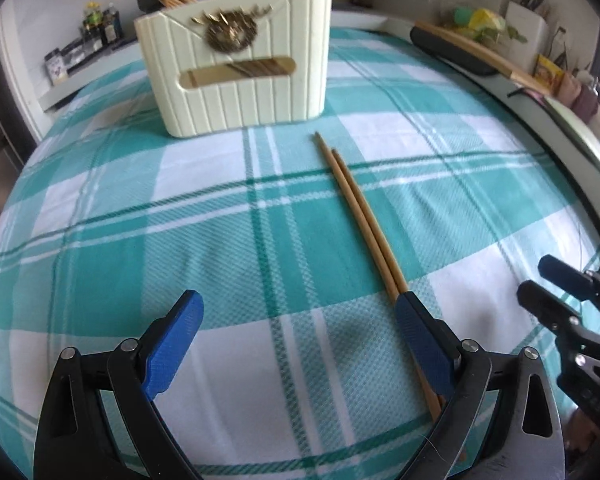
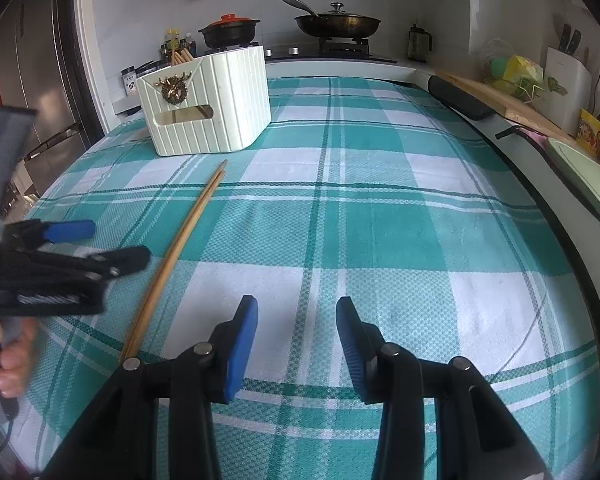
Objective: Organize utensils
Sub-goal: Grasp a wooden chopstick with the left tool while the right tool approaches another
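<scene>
Bamboo chopsticks flat on cloth, ungripped; left gripper spread wide, right gripper part-spread, empty. Next: straddle, pinch, transfer to holder.

Worktop under checked cloth: broad middle and right part bare, free passage there. Cream holder stands at far left, blocking approach from that side; chopsticks stick up from its back corner. Chopstick pair lies flat in front of holder, tips near its base. Left tongs open over pair's near end, right tongs open just beside. Black bar and cutting board line right edge.
</scene>
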A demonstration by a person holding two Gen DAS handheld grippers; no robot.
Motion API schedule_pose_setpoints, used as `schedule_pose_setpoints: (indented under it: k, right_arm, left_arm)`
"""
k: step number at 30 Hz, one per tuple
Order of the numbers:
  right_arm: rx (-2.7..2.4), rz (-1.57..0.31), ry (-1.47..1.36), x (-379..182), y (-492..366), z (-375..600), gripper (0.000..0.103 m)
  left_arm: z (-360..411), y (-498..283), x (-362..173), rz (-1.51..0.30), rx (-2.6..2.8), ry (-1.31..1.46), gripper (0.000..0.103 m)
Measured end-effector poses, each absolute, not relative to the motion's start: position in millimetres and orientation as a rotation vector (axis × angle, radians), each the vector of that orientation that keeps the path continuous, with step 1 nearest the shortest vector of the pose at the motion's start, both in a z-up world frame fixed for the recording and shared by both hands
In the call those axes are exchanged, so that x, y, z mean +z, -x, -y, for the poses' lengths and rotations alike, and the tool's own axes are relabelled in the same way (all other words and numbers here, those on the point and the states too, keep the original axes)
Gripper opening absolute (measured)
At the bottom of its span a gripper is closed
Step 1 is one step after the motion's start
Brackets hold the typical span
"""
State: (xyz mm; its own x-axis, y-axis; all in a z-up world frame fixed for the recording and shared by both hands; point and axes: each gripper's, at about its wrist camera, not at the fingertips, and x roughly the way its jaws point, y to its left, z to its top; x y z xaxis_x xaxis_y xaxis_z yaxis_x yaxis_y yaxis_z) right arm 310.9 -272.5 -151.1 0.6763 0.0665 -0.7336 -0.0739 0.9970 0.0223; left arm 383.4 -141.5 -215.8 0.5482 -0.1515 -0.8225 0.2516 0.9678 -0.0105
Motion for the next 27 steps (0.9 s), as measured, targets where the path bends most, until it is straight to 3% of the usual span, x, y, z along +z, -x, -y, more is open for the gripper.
schedule_pose_setpoints:
  k: [9,13,16,18,21,27]
  right_arm:
    - [0.080,-0.829,-0.020,-152,-312,277,0.042]
    - [0.080,-0.832,-0.028,-152,-312,278,0.042]
    - [0.079,-0.834,-0.038,-153,-312,280,0.042]
    - [0.078,-0.837,-0.041,-153,-313,280,0.042]
    - [0.079,-0.838,-0.033,-153,-313,279,0.042]
    - [0.164,-0.856,-0.042,-144,-308,254,0.042]
  left_arm:
    - [146,-393,-219,-0.977,-0.242,-0.077,0.100]
    - [156,-390,-221,-0.962,-0.241,-0.130,0.095]
    - [159,-385,-218,-0.933,-0.271,-0.141,0.073]
    - [158,-383,-215,-0.922,-0.286,-0.145,0.042]
    - [152,-384,-214,-0.925,-0.297,-0.136,0.009]
    - [126,-378,-212,-0.929,-0.258,-0.100,0.004]
